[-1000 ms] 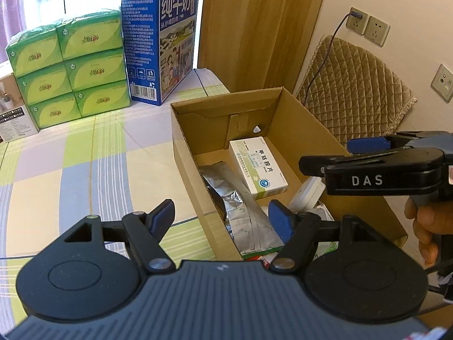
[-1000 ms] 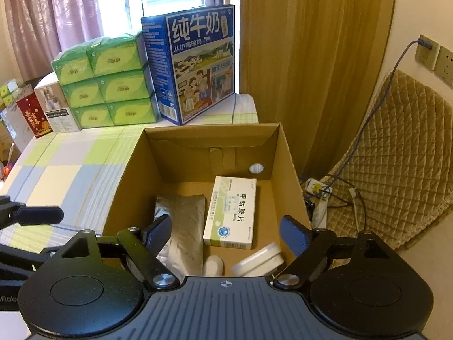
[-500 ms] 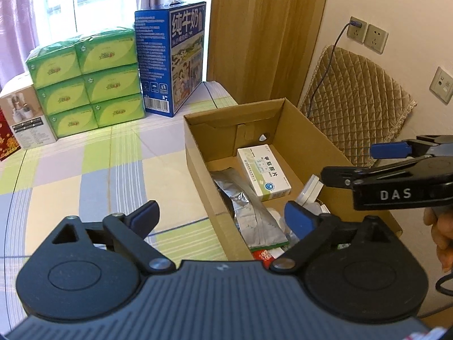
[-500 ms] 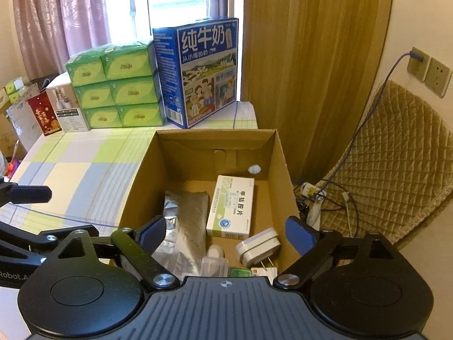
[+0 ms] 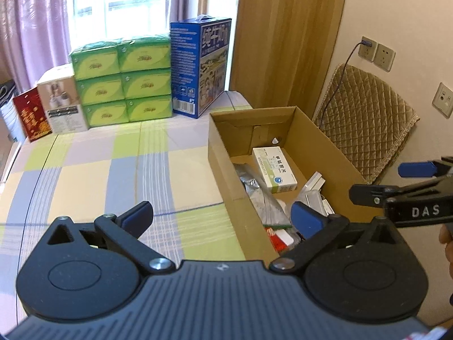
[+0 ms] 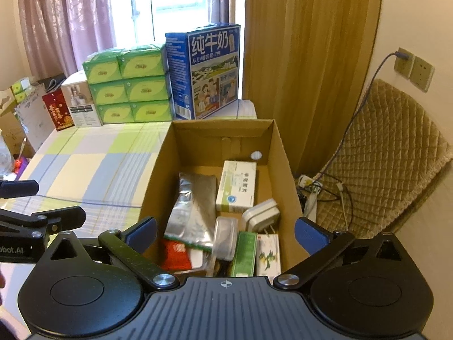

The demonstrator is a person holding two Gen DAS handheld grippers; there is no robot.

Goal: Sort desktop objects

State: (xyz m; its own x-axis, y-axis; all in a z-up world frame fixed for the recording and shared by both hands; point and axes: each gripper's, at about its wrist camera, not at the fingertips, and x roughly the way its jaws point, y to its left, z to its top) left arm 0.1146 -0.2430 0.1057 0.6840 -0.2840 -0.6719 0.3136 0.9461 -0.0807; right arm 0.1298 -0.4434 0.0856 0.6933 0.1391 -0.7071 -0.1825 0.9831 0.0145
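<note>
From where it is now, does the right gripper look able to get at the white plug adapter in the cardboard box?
Probably yes. The right gripper is open and empty above the near end of the open-topped cardboard box. The white plug adapter lies uncovered on top, beside the medicine box; nothing sits over it.

The open brown corrugated-cardboard box (image 6: pixel 279 153) looked matt and dry. Inside it, a crinkled silver foil pouch (image 6: pixel 195 201) shone, beside a smooth white-and-green paperboard medicine carton (image 6: pixel 236 187) and a glossy white plastic plug adapter (image 6: pixel 260 215). The checked pastel cloth table cover (image 5: pixel 113 170) looked soft and matt.
</note>
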